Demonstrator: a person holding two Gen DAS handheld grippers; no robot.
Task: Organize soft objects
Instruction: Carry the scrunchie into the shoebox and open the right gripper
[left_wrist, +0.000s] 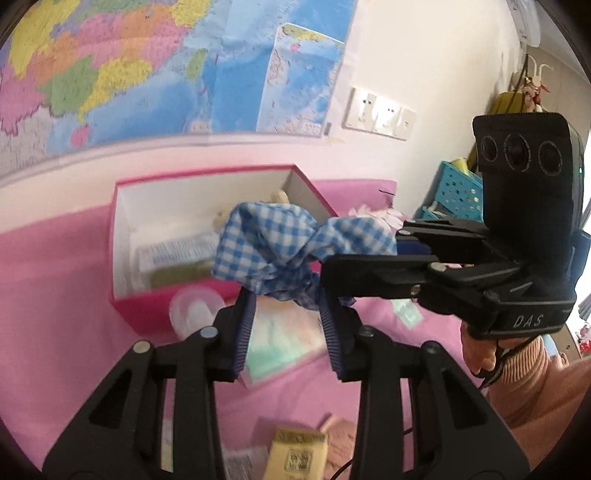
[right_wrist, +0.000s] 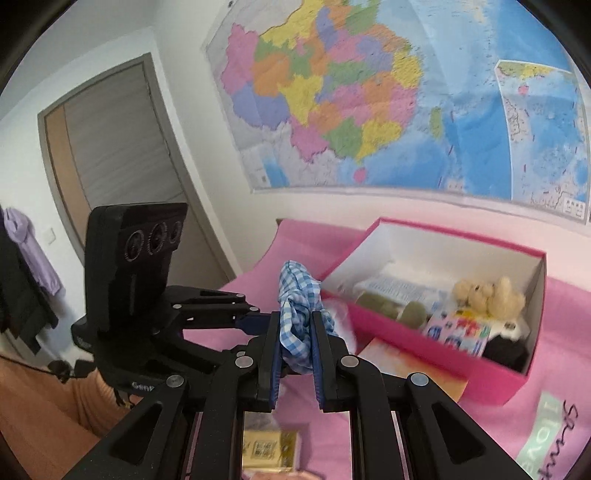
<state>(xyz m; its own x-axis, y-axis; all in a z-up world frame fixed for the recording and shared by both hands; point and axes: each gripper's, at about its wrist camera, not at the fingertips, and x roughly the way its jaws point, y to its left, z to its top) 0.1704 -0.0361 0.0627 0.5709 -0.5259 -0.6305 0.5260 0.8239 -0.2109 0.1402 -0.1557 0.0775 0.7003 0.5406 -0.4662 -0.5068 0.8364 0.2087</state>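
I hold the blue checked cloth (left_wrist: 280, 243) up in the air with both claws. My right claw (right_wrist: 293, 332) is clamped tight on one end. My left claw (left_wrist: 286, 295) has the other bunched end between its pads, and I think it is pinching it. The cloth runs sideways from claw to claw, twisted in the middle. The pink box (left_wrist: 155, 314) sits just behind and below it on the pink bed (left_wrist: 48, 295), nearer my left claw. Both claws tip down a little toward the box.
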